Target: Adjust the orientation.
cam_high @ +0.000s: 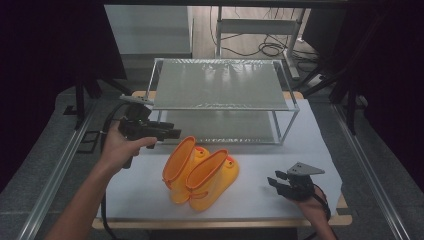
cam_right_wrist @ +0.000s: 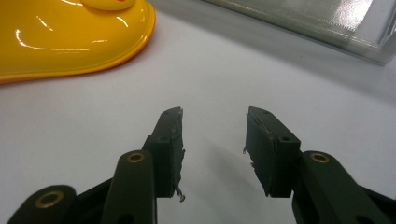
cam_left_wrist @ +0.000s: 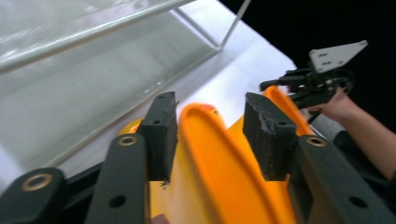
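Observation:
Two orange-yellow rubber boots lie side by side on the white mat, the left boot (cam_high: 181, 159) and the right boot (cam_high: 214, 176), toes toward the front right. My left gripper (cam_high: 173, 134) hovers just left of the left boot's open top, held by a hand. In the left gripper view its jaws (cam_left_wrist: 210, 100) stand open, with the boot's orange shaft rim (cam_left_wrist: 205, 140) lying between and beyond them; the pads do not press on it. My right gripper (cam_high: 274, 181) rests low at the front right, open (cam_right_wrist: 214, 112) over bare mat, the boot's toe (cam_right_wrist: 70, 32) off to its upper left.
A two-tier metal-framed rack with clear shelves (cam_high: 220, 85) stands at the back of the mat (cam_high: 300, 145), close behind the boots. Aluminium rails (cam_high: 60, 165) run along both sides of the table. The right hand and its gripper (cam_left_wrist: 299, 84) appear beyond the boots.

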Demonstrator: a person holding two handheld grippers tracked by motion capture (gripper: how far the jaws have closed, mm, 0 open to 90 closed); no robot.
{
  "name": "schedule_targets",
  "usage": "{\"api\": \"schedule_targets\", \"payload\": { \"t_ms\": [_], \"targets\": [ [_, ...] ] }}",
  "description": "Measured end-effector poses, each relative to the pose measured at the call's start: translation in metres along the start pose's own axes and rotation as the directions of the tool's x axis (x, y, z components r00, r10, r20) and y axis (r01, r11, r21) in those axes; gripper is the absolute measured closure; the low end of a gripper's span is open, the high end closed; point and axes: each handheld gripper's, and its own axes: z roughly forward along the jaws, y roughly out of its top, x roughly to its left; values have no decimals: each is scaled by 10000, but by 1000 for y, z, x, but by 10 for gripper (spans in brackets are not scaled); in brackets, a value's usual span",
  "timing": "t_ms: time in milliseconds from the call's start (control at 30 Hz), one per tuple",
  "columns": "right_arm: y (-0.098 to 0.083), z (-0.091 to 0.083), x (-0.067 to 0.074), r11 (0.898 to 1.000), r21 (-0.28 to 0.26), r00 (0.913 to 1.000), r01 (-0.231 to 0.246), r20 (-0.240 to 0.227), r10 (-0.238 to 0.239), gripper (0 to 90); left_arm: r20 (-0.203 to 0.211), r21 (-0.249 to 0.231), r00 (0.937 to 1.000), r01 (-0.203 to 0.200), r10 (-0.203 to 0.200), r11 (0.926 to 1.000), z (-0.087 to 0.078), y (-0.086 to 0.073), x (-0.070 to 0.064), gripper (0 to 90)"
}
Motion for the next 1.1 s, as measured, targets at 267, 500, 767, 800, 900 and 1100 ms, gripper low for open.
{"api": "schedule_targets", "payload": {
  "t_ms": [267, 500, 767, 800, 900, 1100],
  "targets": [
    [2, 7, 7, 9997, 160, 9998, 177, -121, -176, 690, -363, 37, 9985, 405, -403, 9992, -5, -18, 16, 604],
    [10, 11, 16, 9995, 100, 9980, 284, -563, -278, 804, -455, 197, 9970, 631, -621, 9978, -1, -30, 27, 597],
    [22, 25, 31, 9988, 32, 9905, 491, -1288, -483, 885, -582, 274, 9953, 788, -771, 9965, 0, -37, 33, 558],
    [22, 25, 31, 9988, 32, 9905, 491, -1288, -483, 885, -595, 289, 9951, 803, -784, 9964, 0, -37, 33, 558],
    [26, 32, 37, 9980, 155, 9859, 619, -1567, -587, 897, -650, 299, 9943, 864, -843, 9958, 1, -38, 36, 552],
    [33, 46, 49, 9953, 305, 9763, 924, -1995, -845, 900, -728, 371, 9926, 998, -969, 9943, 2, -43, 38, 541]
  ]
}}
